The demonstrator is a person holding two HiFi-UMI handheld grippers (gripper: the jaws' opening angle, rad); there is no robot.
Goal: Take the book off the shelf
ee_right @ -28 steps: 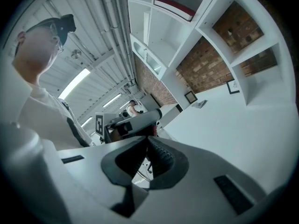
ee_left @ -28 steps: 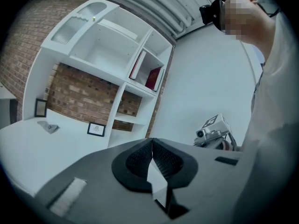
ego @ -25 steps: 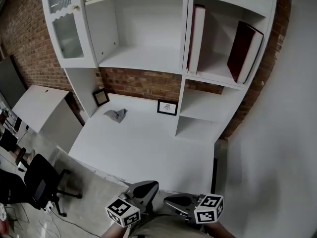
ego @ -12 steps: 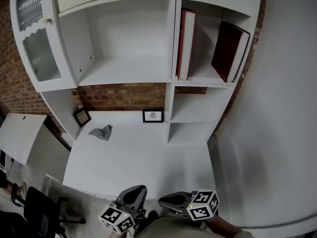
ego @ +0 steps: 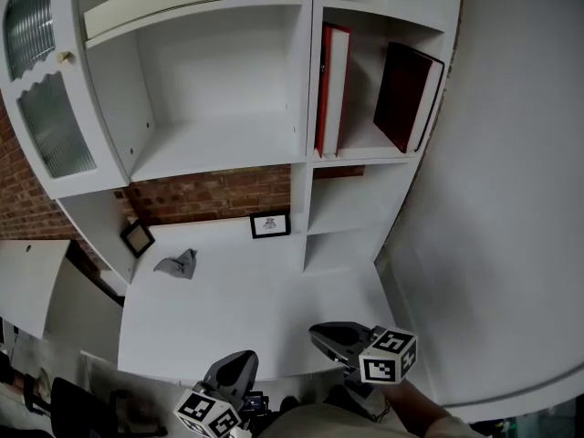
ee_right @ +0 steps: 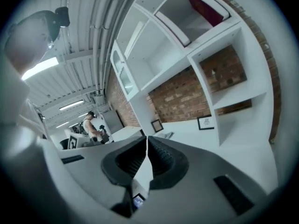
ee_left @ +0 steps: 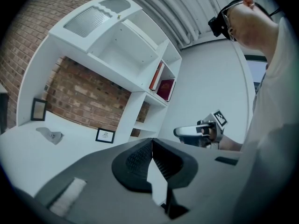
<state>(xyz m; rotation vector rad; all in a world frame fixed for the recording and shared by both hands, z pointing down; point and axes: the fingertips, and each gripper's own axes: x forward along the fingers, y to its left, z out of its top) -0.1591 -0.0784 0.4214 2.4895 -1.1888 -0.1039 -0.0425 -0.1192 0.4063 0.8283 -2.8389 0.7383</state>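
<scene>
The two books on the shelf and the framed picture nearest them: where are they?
upright red-edged book [ego: 321, 89], head view, on its red edge.
leaning dark red book [ego: 404, 94], head view, on its cover.
framed picture [ego: 270, 224], head view, on its centre.

you see smooth matt white board on the shelf unit [ego: 301, 80] and worktop [ego: 246, 304], ribbed glass in the cabinet door [ego: 41, 89], a rough brick wall [ego: 210, 194]. the dark red book [ego: 403, 94] has a dull cover. your left gripper [ee_left: 152, 146] has matt ribbed plastic fingers [ee_left: 135, 164].
</scene>
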